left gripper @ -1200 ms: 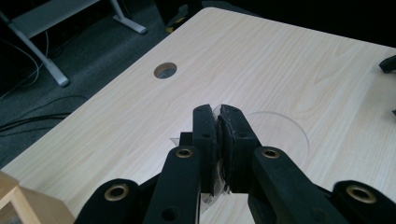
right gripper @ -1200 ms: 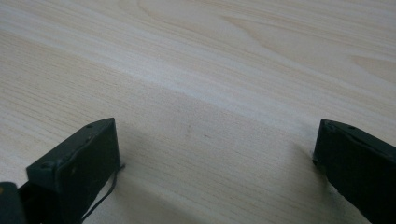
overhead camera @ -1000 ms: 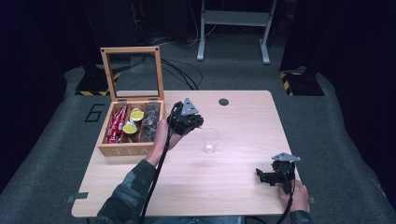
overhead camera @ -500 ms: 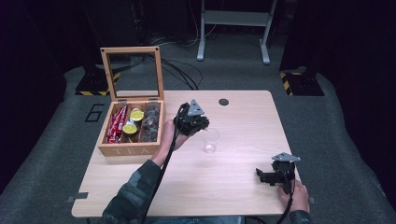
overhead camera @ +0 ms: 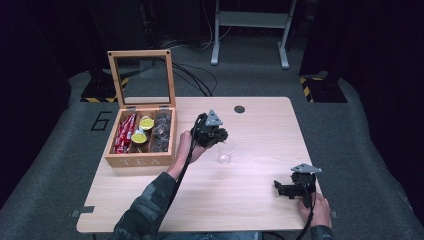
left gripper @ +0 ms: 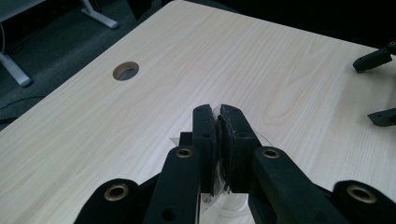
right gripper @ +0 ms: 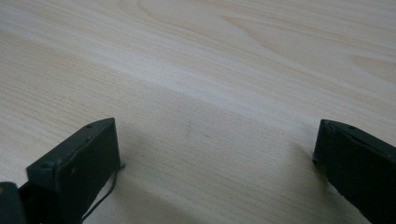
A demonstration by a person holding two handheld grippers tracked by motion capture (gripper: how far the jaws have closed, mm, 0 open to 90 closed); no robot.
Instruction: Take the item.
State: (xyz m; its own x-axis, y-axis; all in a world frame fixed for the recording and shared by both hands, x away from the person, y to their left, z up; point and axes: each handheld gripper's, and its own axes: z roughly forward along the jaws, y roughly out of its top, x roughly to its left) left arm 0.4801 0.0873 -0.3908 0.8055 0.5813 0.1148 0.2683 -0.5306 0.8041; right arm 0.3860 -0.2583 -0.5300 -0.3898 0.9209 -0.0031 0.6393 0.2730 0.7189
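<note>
My left gripper [overhead camera: 218, 137] hangs over a clear cup [overhead camera: 226, 150] near the table's middle, just right of the wooden tea box [overhead camera: 141, 159]. In the left gripper view its jaws [left gripper: 218, 116] are shut on a small dark item in crinkled clear wrap [left gripper: 218, 142]. The cup's rim [left gripper: 265, 140] curves out on both sides below them. My right gripper [overhead camera: 280, 189] rests low at the table's front right, held by a hand. In the right gripper view its jaws [right gripper: 215, 149] stand wide open with bare wood between them.
The tea box has its glass lid [overhead camera: 141, 77] upright. It holds red sachets [overhead camera: 124, 134], yellow-topped pods [overhead camera: 142, 129] and dark wrapped pieces [overhead camera: 162, 131]. A round cable hole [overhead camera: 239, 109] lies at the table's far edge. The right gripper's open jaws [left gripper: 377, 86] are at the upper right of the left gripper view.
My left gripper has moved right, away from the tea box and over the clear cup. The right gripper has stayed put.
</note>
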